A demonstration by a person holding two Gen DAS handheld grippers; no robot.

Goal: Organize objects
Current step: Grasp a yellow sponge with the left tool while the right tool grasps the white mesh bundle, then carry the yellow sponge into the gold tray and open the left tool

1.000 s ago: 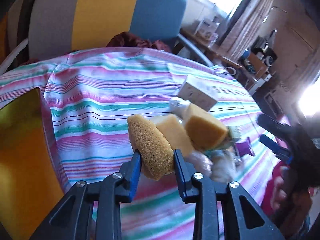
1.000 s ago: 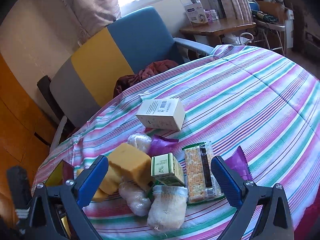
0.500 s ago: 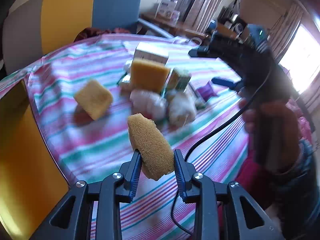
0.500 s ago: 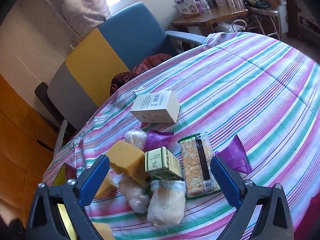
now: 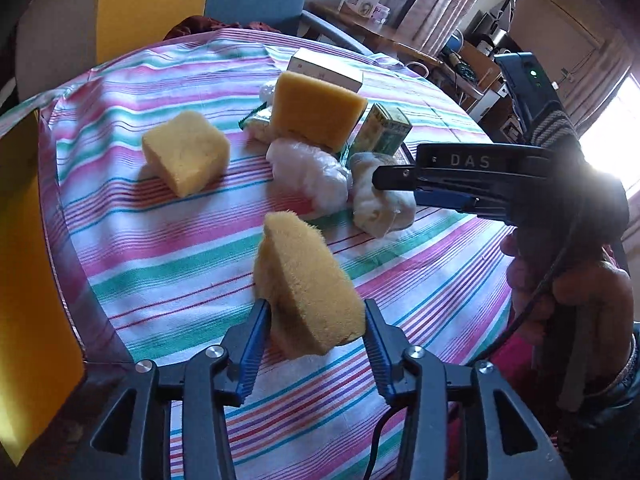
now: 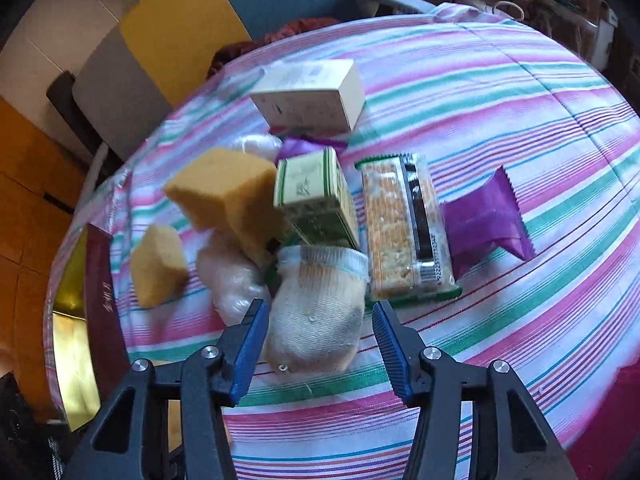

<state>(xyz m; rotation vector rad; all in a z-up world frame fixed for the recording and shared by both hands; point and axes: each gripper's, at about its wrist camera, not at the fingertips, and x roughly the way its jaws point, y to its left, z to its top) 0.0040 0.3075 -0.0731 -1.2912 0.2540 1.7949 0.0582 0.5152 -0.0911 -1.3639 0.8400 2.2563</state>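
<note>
My left gripper [image 5: 314, 336] stands open around a yellow sponge [image 5: 304, 284] that rests on the striped tablecloth [image 5: 160, 264]; the pads no longer squeeze it. A second sponge [image 5: 186, 152] lies further left, a larger one [image 5: 316, 110] leans on the pile. My right gripper [image 6: 320, 340] is open, its fingers on either side of a white mesh-wrapped bundle [image 6: 316, 312]. It also shows in the left wrist view [image 5: 404, 188]. Behind the bundle lie a green box [image 6: 316, 200], a cracker pack [image 6: 404, 236], a purple packet [image 6: 484, 220] and a white box [image 6: 308, 96].
A dark red and gold box [image 6: 96, 300] stands at the table's left edge; it shows in the left wrist view [image 5: 28, 272]. A yellow, grey and blue chair [image 6: 192, 28] stands behind the table. Plastic-wrapped white bundles [image 5: 308, 176] lie in the pile.
My left gripper has opened and let the sponge down on the cloth. My right gripper has moved forward and lower, and narrowed around the mesh bundle.
</note>
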